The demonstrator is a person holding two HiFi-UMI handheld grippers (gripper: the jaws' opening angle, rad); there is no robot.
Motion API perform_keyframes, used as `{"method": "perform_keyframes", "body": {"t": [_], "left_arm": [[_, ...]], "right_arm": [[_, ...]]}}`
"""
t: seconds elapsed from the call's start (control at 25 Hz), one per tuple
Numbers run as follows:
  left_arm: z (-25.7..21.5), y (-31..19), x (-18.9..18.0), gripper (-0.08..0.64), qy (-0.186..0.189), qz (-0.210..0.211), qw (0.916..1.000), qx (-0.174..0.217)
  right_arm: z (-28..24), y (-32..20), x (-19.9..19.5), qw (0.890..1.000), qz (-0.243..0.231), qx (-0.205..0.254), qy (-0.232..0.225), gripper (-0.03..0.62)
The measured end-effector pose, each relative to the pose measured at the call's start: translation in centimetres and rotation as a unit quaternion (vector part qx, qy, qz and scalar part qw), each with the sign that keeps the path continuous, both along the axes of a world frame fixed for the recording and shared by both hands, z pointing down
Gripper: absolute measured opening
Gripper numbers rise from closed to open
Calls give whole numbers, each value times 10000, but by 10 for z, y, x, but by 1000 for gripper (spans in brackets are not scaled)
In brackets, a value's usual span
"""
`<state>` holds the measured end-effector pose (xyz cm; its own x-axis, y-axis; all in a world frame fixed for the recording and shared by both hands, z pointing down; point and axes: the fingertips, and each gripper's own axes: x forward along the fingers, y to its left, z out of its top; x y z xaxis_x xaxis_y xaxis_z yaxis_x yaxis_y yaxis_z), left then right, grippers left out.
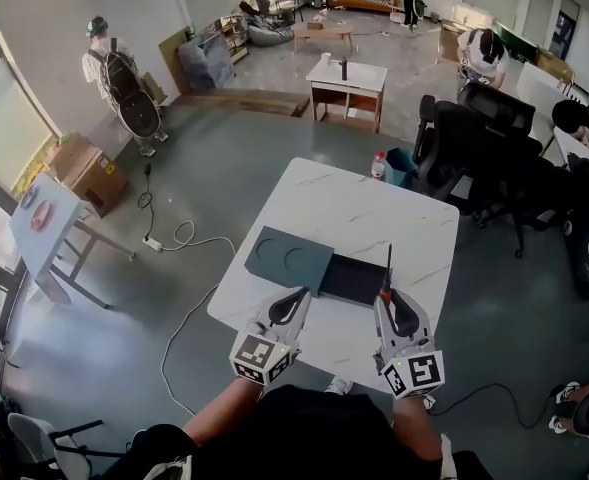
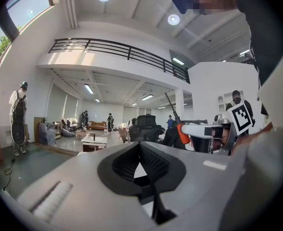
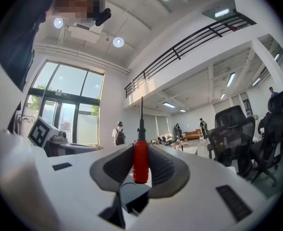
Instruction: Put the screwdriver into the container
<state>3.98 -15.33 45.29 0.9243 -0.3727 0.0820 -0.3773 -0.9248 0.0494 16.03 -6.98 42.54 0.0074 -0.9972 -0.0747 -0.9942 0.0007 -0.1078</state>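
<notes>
A screwdriver (image 1: 387, 271) with a red handle (image 3: 141, 160) and a thin black shaft stands between the jaws of my right gripper (image 1: 387, 298), which is shut on the handle; the shaft points forward past the fingertips. It hovers at the near right corner of the dark open container (image 1: 355, 280) on the white table (image 1: 374, 213). A grey-green lid (image 1: 286, 258) with two round recesses lies against the container's left side. My left gripper (image 1: 296, 298) is shut and empty, just in front of the lid. In the left gripper view, the screwdriver (image 2: 181, 132) shows to the right.
Black office chairs (image 1: 474, 148) stand close to the table's right side. A bottle with a red cap (image 1: 378, 165) sits on the floor behind the table. A white cable (image 1: 179, 238) runs over the floor at the left. People stand far back in the room.
</notes>
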Motion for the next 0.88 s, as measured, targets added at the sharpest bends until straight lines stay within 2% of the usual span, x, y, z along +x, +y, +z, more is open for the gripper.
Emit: {"method": "perform_keyframes", "body": {"t": [0.16,0.32,0.6,0.88], "left_arm": [[-3,-9,6,9,63,-199,9998,-31],[6,-16,9,9,-86,-203,9997,-80],[19,-38,20,9,-187,70,9997,-124],[32,-65,25,9,-255,274,9991,-218]], "right_arm": [[8,-3,13,9999,-92,-78,12,97],[15,-8,19,9998,-115,-164,-44,97],[30,-26,28,9993,49,-369,-41,97],[58,-53,31,9947,219,-929,369,97]]}}
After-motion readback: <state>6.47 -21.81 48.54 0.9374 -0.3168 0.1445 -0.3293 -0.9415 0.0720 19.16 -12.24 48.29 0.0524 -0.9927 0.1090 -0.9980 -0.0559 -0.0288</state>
